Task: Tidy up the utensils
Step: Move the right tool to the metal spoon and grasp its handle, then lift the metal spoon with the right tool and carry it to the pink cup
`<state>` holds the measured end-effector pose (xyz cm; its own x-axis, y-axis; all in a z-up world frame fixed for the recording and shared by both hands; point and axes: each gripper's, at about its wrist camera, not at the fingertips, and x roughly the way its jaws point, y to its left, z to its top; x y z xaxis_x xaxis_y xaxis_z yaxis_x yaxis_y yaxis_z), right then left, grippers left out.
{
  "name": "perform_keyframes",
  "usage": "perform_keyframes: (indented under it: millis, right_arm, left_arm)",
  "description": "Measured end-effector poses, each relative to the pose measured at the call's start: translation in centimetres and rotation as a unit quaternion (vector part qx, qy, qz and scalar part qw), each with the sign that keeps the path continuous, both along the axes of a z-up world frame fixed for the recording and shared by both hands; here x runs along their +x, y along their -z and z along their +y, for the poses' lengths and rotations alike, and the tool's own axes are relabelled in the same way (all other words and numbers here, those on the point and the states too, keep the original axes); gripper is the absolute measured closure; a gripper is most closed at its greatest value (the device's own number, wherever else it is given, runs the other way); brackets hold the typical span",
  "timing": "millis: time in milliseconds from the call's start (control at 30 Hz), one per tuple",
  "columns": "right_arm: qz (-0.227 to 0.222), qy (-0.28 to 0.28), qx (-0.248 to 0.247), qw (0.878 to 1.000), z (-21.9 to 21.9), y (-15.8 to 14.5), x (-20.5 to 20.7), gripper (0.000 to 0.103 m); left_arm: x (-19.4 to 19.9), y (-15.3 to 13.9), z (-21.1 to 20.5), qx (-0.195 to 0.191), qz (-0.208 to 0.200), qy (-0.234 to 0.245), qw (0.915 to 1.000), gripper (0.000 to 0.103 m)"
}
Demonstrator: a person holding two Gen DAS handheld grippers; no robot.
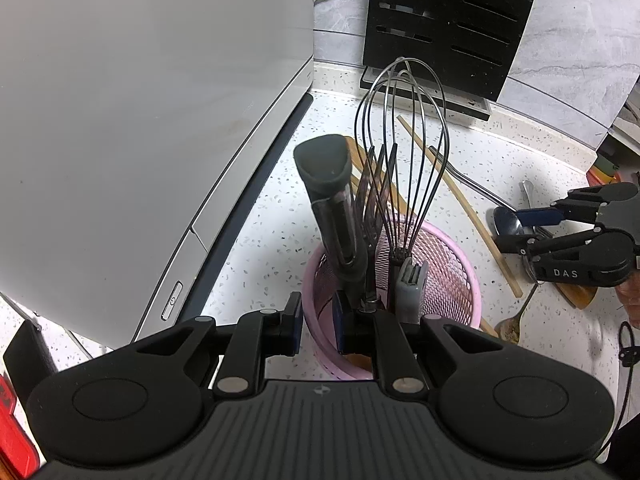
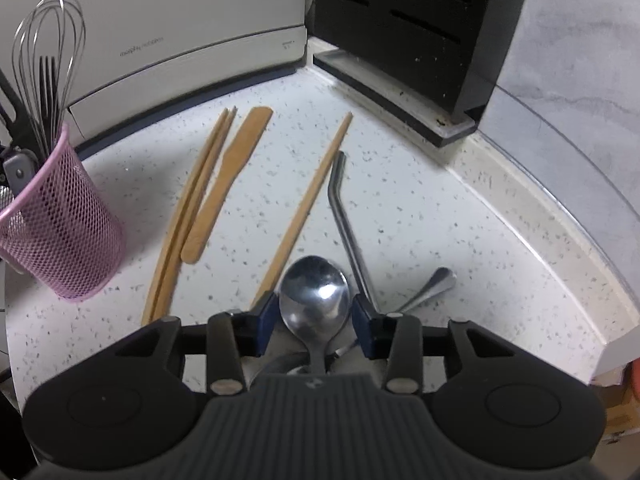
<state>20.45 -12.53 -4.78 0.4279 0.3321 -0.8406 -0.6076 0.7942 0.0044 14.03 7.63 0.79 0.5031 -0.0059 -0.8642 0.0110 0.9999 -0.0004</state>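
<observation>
1. Bench (image 2: 420,208): white speckled surface, with a large white appliance (image 1: 140,100) at its back from 9 to 11 o'clock and a black slotted knife block (image 2: 412,20) standing at 12 to 1 o'clock.
2. Left gripper (image 1: 319,326): clenched on the near rim of the pink mesh basket (image 1: 452,264); one blue pad sits outside the wall, the other inside.
3. Basket contents, all upright: wire whisk (image 1: 400,140), dark fork (image 1: 376,184), a black-handled tool (image 1: 324,164) and a grey-handled tool (image 1: 410,284). What kind the last two are cannot be told.
4. Right gripper (image 2: 314,312): jaws apart, pointing steeply down at the bench. The bowl of a steel spoon (image 2: 314,296) lies between the blue pads, bowl upward, handle running back under the gripper body. A narrow gap shows on each side of the bowl, so the pads are not pressing it: released.
5. Loose on the bench in the right wrist view: a pair of wooden chopsticks (image 2: 188,216) at 10 o'clock, a wooden spatula (image 2: 224,184) just beside them, and a single chopstick (image 2: 308,204) at 12 o'clock.
6. Bent steel straw (image 2: 346,216) lies just right of the single chopstick; a second steel handle (image 2: 434,284) sticks out at 2 o'clock of the spoon.
7. Basket stands well apart from the spoon, at 9 o'clock in the right wrist view.
</observation>
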Motion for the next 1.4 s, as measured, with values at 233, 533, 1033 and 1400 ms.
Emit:
perform_keyframes:
  millis: [233, 533, 1033, 1400]
  right_arm:
    - [-0.019, -0.011, -0.007, 1.0, 0.8, 0.0, -0.2, 0.065]
    - [-0.037, -0.024, 0.008, 0.999, 0.6, -2.2, -1.5, 0.065]
    - [-0.078, -0.016, 0.082, 0.993, -2.8, -8.5, -6.1, 0.065]
    - [-0.104, -0.003, 0.095, 0.99, -6.3, -9.9, -11.3, 0.065]
  left_arm:
    - [0.0, 0.0, 0.0, -0.001, -0.001, -0.001, 1.0, 0.086]
    - [-0.1, 0.0, 0.1, -0.003, -0.002, -0.001, 1.0, 0.086]
    - [-0.3, -0.1, 0.3, -0.003, -0.003, 0.002, 1.0, 0.085]
    - [-0.1, 0.0, 0.0, 0.0, 0.0, 0.003, 1.0, 0.085]
